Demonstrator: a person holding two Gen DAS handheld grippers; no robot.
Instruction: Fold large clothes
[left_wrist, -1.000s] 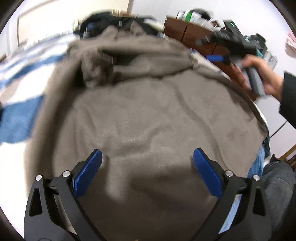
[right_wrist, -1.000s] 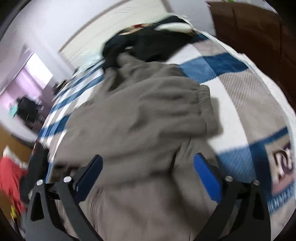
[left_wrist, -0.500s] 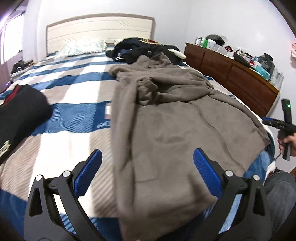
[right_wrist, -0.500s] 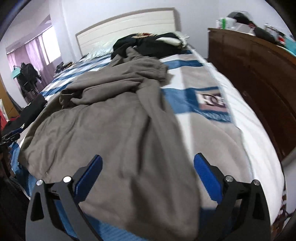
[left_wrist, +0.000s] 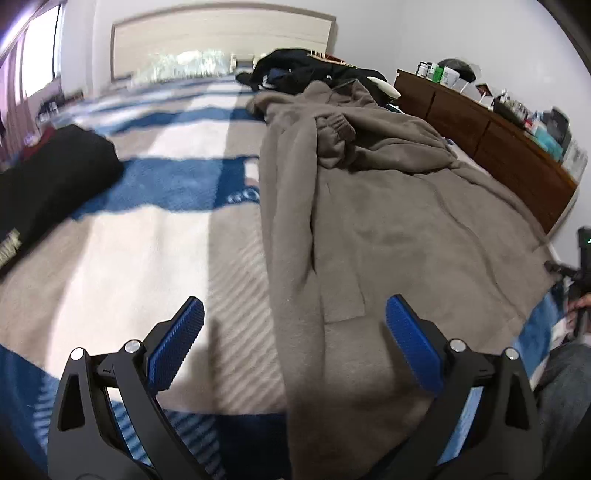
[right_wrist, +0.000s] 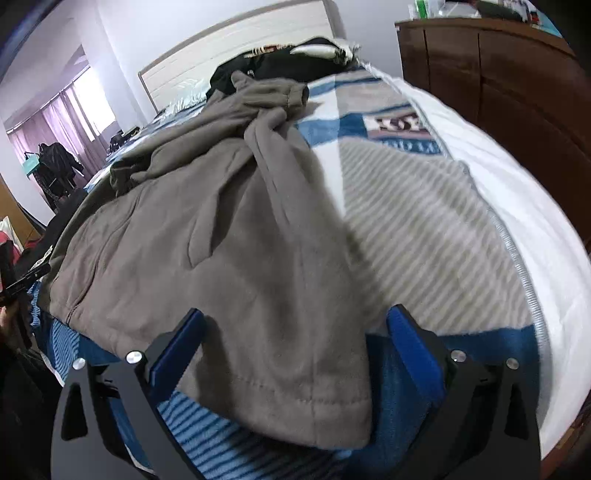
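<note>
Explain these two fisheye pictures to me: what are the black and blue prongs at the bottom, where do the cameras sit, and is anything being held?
There is no robot here. A person holds a hand-held gripper in each hand, and each carries a camera that looks forward along its own two fingers. The prongs are those fingers, black arms with blue pads.

One picture comes from the left gripper, the other from the right gripper. Both have their jaws wide apart and hold nothing.

Both look along a bed with a blue, white and grey striped cover. A large grey-brown hoodie lies spread on it, with its hem hanging over the near edge. Dark clothes are piled near the headboard, and a dark garment lies on the left. A brown dresser stands beside the bed.

The right gripper's jaws sit either side of the hem corner.
</note>
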